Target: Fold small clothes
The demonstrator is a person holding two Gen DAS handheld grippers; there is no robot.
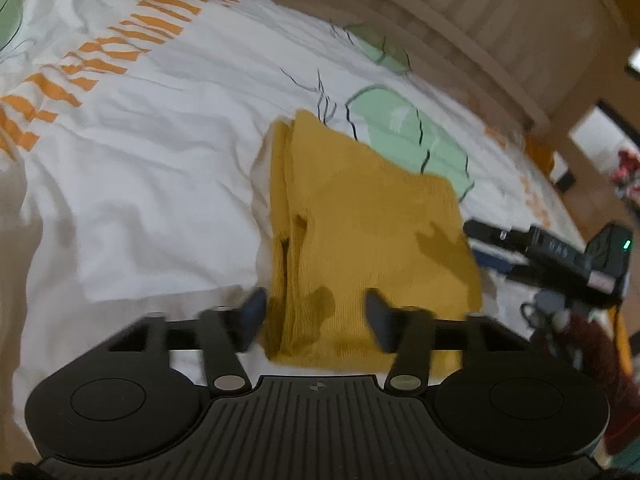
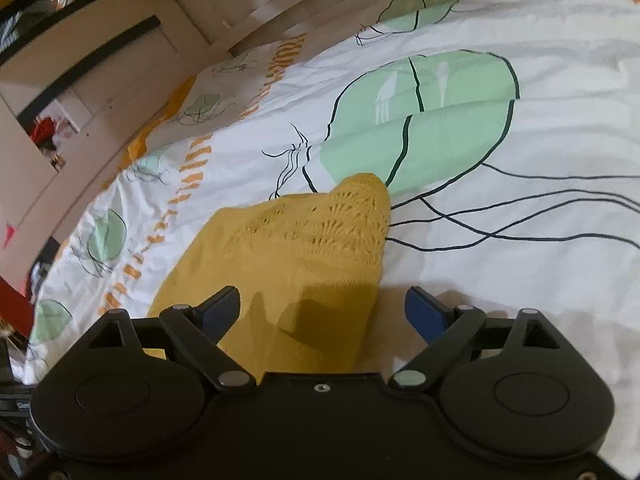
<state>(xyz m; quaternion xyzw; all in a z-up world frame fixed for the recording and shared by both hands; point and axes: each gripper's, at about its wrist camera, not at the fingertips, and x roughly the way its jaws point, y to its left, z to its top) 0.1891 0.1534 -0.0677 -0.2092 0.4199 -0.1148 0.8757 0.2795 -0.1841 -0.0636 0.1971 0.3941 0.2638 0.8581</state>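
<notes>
My left gripper (image 1: 314,312) sits at the bottom of its frame, its jaws spread wide over the near edge of the folded mustard garment (image 1: 360,232), which lies centre-frame on the white patterned bedsheet (image 1: 140,160). My right gripper (image 2: 322,312) gapes wide too, empty, above the garment's knitted corner (image 2: 320,232) at lower centre. In the left view the right gripper shows at the right edge (image 1: 560,252).

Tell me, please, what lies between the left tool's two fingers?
The mustard garment: its near edge sits between the open left tool's fingers, in the left wrist view.
</notes>
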